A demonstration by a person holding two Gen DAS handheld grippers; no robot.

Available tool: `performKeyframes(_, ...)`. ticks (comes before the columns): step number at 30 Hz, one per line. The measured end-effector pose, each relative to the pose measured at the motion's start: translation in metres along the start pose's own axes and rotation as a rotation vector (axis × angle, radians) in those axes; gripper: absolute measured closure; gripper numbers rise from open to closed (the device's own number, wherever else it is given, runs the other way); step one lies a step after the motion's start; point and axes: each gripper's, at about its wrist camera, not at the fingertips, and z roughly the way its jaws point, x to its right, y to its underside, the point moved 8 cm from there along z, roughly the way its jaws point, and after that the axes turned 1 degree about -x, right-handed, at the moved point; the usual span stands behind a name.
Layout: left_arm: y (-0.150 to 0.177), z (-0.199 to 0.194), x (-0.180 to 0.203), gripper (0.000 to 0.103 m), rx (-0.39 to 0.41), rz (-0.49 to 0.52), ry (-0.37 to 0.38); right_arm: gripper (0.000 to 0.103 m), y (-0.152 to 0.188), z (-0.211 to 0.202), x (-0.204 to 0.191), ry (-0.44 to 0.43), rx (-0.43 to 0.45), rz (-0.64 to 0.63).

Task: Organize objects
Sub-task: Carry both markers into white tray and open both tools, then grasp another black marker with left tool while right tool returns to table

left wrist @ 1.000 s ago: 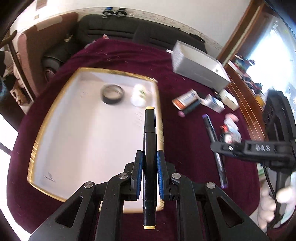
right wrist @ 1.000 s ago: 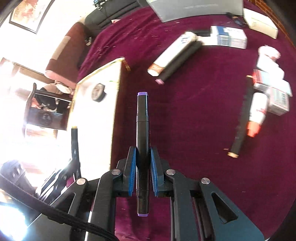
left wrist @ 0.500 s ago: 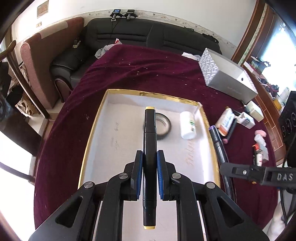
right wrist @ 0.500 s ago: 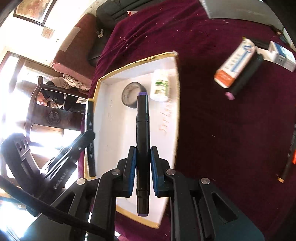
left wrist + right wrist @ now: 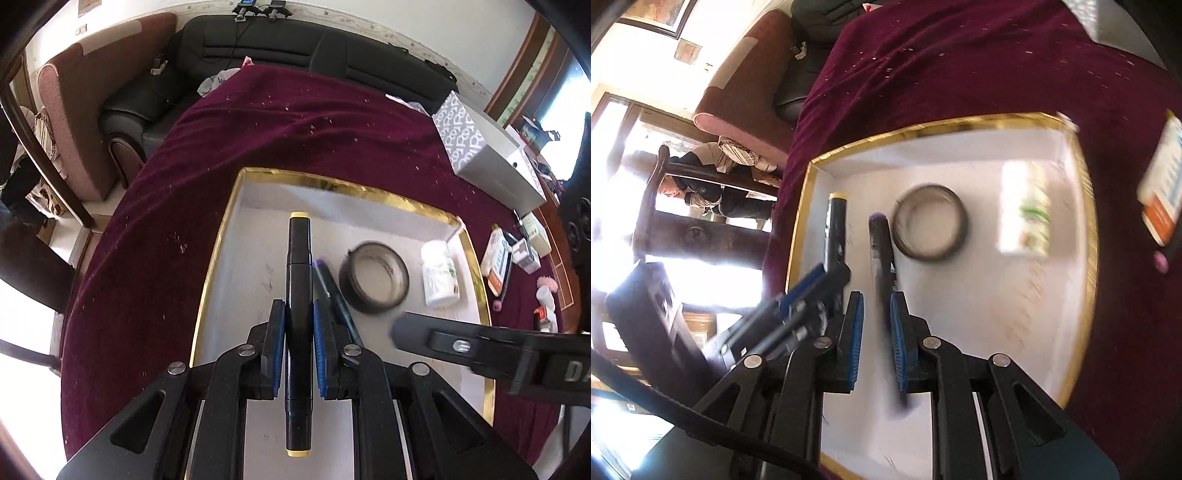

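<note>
Left wrist view: the left gripper (image 5: 299, 350) clamps a yellow-capped marker (image 5: 298, 295) above the tray (image 5: 218, 258), near the tray's left wall. A tape roll (image 5: 375, 282) and a bottle (image 5: 439, 275) lie in the tray's right half.

Right wrist view, blurred: the right gripper (image 5: 875, 339) grasps a purple-capped marker (image 5: 881, 258), tilted between its pads, over the tray (image 5: 1084, 221), just left of the tape roll (image 5: 931, 229). The yellow-capped marker (image 5: 836, 225) hangs nearer the tray's left wall.

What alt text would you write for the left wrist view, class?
The left gripper is shut on a black yellow-capped marker above a gold-rimmed white tray on a maroon tablecloth. The tray holds a tape roll and a white bottle; the right gripper's purple-capped marker is alongside.
</note>
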Motion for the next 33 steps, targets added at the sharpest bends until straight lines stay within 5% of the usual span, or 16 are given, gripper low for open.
performKeyframes(7,-0.008,0.013,-0.010,0.092,-0.008,-0.024,0.005,0.090,-0.014,0.027,0.001,0.040,-0.017,0.002)
performKeyframes(21,-0.012,0.023,-0.017,0.091,-0.011,-0.034,-0.032,0.089,-0.001,0.010,0.011,0.042,-0.001,0.020)
performKeyframes(24,-0.011,0.021,-0.015,0.083,-0.014,-0.020,-0.053,0.088,0.003,0.005,0.012,0.049,0.006,0.018)
performKeyframes(27,-0.009,0.016,-0.010,0.065,-0.021,-0.013,-0.043,0.084,0.006,-0.003,0.012,0.059,0.020,0.019)
performKeyframes(33,-0.004,-0.001,0.001,0.063,-0.020,0.022,-0.077,0.068,0.012,-0.027,0.019,0.081,0.060,0.018)
